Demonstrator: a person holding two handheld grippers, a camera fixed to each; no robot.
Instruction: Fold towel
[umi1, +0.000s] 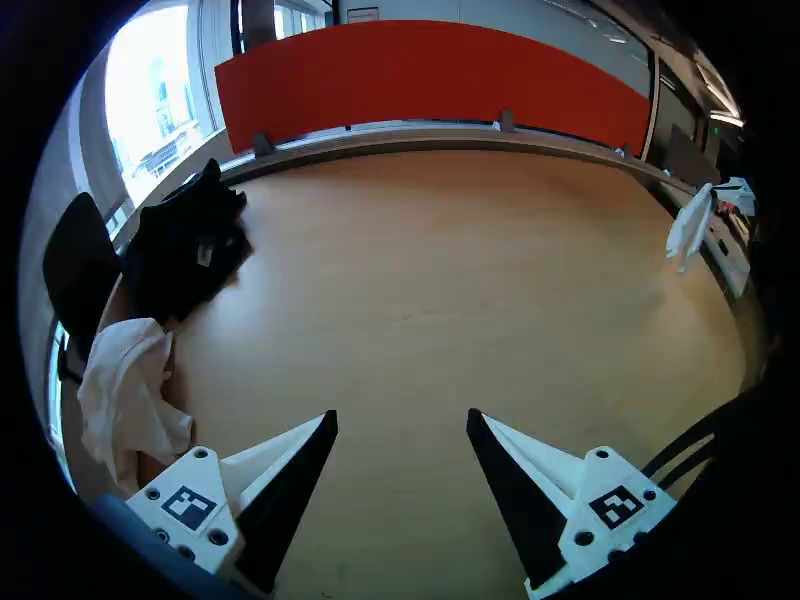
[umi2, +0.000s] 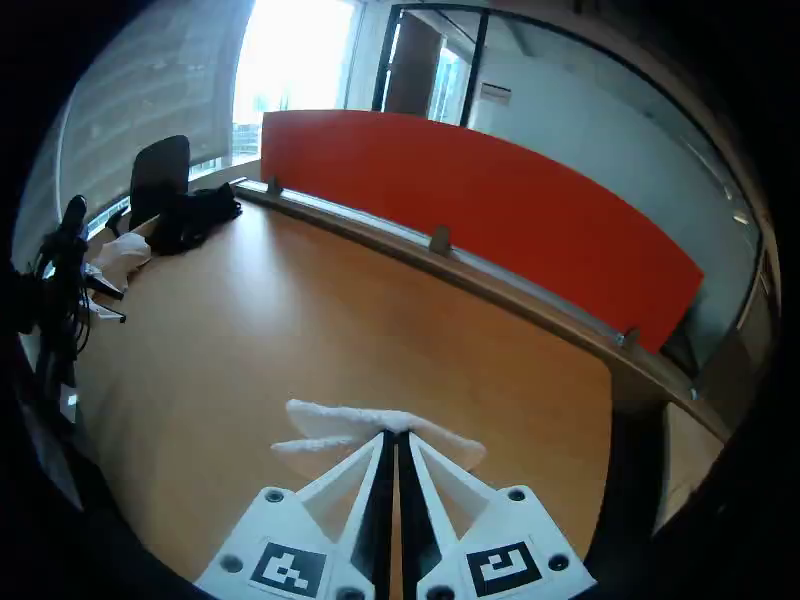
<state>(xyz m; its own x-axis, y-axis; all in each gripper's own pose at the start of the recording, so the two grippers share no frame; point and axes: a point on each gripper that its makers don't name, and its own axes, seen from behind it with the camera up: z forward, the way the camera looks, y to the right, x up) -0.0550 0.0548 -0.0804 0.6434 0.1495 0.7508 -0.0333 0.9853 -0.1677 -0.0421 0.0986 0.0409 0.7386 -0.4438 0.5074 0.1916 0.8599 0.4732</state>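
Note:
A white towel (umi2: 375, 425) is pinched at the tips of my right gripper (umi2: 397, 438), whose fingers are shut together on it. In the left gripper view the same towel (umi1: 689, 228) hangs as a small limp strip at the far right edge of the wooden table (umi1: 450, 290), with the white body of the other gripper (umi1: 735, 195) just beside it. My left gripper (umi1: 400, 414) is open low over the near part of the table, nothing between its fingers, far from the towel.
A black bag (umi1: 185, 250) lies at the table's left end, with a crumpled white cloth (umi1: 125, 385) beside it at the edge. A black chair (umi1: 75, 265) stands behind them. A red partition (umi1: 430, 80) runs along the table's far side.

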